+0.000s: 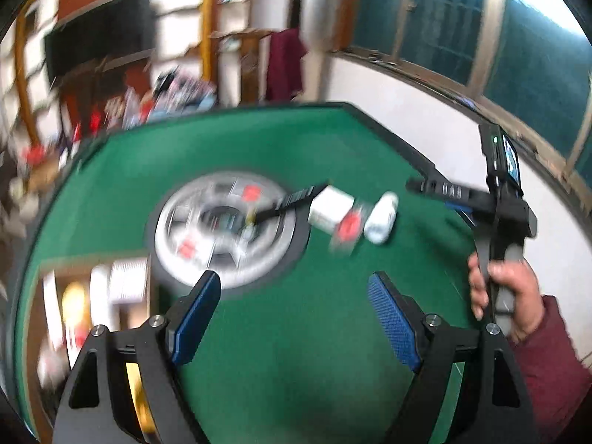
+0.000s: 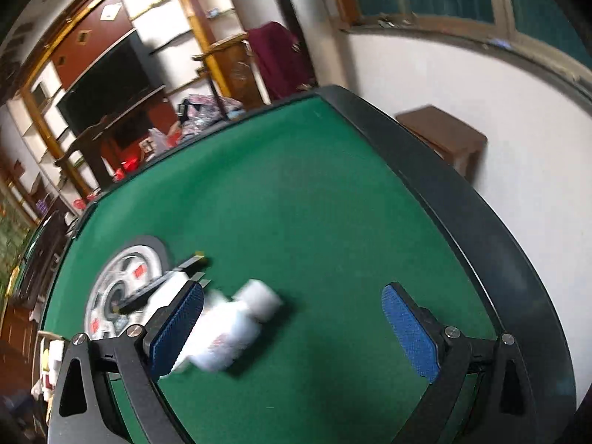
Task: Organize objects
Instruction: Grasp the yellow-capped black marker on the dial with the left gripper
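Observation:
A white pill bottle point(image 1: 381, 218) lies on its side on the green table point(image 1: 296, 351), beside a small red-and-white packet point(image 1: 347, 227), a white box point(image 1: 329, 209) and a black comb point(image 1: 292, 203). My left gripper point(image 1: 294, 312) is open and empty, short of them. In the right wrist view the bottle point(image 2: 233, 329) lies just inside the left finger of my open right gripper point(image 2: 292, 329), with the white box point(image 2: 166, 292) and comb point(image 2: 185, 264) behind. The right gripper also shows in the left wrist view point(image 1: 458, 194), to the right of the bottle.
A round silver centre panel point(image 1: 225, 222) sits in the table's middle. A wooden tray point(image 1: 92, 314) with several items lies at the left. The table has a black raised rim point(image 2: 462, 199). A brown stool point(image 2: 444, 137) stands by the white wall.

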{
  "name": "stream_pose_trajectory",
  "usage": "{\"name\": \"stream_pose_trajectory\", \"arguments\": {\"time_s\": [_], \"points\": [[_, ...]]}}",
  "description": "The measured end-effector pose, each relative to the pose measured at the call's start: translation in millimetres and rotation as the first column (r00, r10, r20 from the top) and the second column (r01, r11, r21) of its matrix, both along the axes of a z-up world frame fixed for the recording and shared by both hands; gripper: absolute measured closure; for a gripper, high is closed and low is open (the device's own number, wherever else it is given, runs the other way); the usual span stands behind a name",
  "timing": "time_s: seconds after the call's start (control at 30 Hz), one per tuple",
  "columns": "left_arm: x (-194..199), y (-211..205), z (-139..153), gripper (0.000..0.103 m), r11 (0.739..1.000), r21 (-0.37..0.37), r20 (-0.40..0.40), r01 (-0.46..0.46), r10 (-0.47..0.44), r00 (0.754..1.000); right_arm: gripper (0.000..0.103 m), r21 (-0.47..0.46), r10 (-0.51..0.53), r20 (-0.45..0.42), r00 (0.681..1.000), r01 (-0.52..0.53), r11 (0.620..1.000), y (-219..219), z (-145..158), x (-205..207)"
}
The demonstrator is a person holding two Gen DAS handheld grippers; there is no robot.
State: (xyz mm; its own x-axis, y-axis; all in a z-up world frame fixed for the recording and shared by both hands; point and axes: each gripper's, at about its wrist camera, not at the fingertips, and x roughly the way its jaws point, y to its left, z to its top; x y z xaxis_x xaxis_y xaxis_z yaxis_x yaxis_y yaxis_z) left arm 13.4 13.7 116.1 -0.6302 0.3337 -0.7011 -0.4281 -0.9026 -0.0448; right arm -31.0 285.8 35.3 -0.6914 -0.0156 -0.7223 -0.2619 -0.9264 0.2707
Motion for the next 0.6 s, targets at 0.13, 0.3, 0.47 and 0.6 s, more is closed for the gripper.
{"name": "stream_pose_trajectory", "arguments": {"time_s": [0.13,0.3,0.47,0.6], "points": [[-40.7,40.2,-9.9,0.022,0.995,-0.073,-0.007,0.064,-0.064,0.998,0.004,-0.054,-0.026,0.018,0.999,0.027,0.998,12.1,-7.4,0.8],[-83.4,69.8,-40.5,0.023,0.967,-0.228,-0.031,0.115,-0.125,0.992,0.004,-0.079,-0.016,0.031,0.999,0.019,0.997,12.1,-9.8,1.7],[-106.1,72.9,-71.2,0.043,0.909,-0.341,0.045,0.24,-0.24,0.97,0.004,-0.099,-0.007,0.029,1.0,0.01,0.995,14.2,-9.3,-0.4],[-126.4,72.6,-85.4,0.044,0.9,-0.328,0.094,0.289,-0.273,0.957,0.003,-0.117,-0.004,0.041,0.999,0.009,0.993,14.5,-11.5,-5.2]]}}
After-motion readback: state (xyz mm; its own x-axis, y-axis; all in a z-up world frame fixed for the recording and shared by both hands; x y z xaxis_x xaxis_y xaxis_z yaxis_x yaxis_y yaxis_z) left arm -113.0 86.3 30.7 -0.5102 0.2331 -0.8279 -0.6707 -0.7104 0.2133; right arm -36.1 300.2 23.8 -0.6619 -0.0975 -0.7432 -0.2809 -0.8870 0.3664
